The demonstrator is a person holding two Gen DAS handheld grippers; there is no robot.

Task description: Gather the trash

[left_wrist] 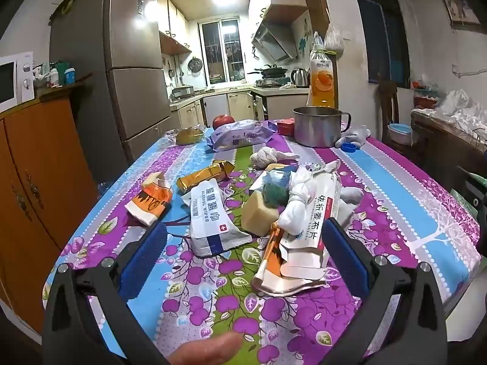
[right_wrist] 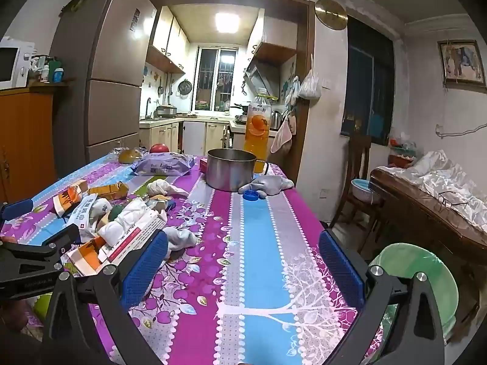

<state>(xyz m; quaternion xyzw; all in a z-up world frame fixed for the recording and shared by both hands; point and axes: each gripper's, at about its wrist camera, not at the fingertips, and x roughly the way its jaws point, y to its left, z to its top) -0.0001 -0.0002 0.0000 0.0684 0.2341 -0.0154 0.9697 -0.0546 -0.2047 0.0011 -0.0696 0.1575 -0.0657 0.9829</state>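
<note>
Two grippers, both yours, both spread wide with nothing between the blue pads. Your left gripper (left_wrist: 243, 252) hangs over the near end of the table with the purple, blue and green floral cloth (left_wrist: 404, 213), its tips flanking the trash pile. Pile sits mid-table, left of centre: white alcohol-wipes pouch with blue stripe (left_wrist: 210, 222), white and red wipes packet with a knotted white tissue wad on it (left_wrist: 310, 222), orange and white crumpled carton (left_wrist: 152, 200) to the far left, gold foil wrapper (left_wrist: 207, 175) behind, tan sponge block with a green scrubber (left_wrist: 264, 210) in the middle. Your fingertip (left_wrist: 210, 349) shows at the bottom edge.

Your right gripper (right_wrist: 243, 261) hangs over bare cloth to the right of the pile, left pad just beside a grey crumpled rag (right_wrist: 182, 238). Far end: steel pot with handle (right_wrist: 231, 168), orange juice bottle (right_wrist: 257, 127) behind it, blue bottle cap (right_wrist: 251, 195) near the pot, purple tissue pack (right_wrist: 164, 165), red apple (right_wrist: 159, 148). Green plastic stool (right_wrist: 423, 276) near right, off the table
</note>
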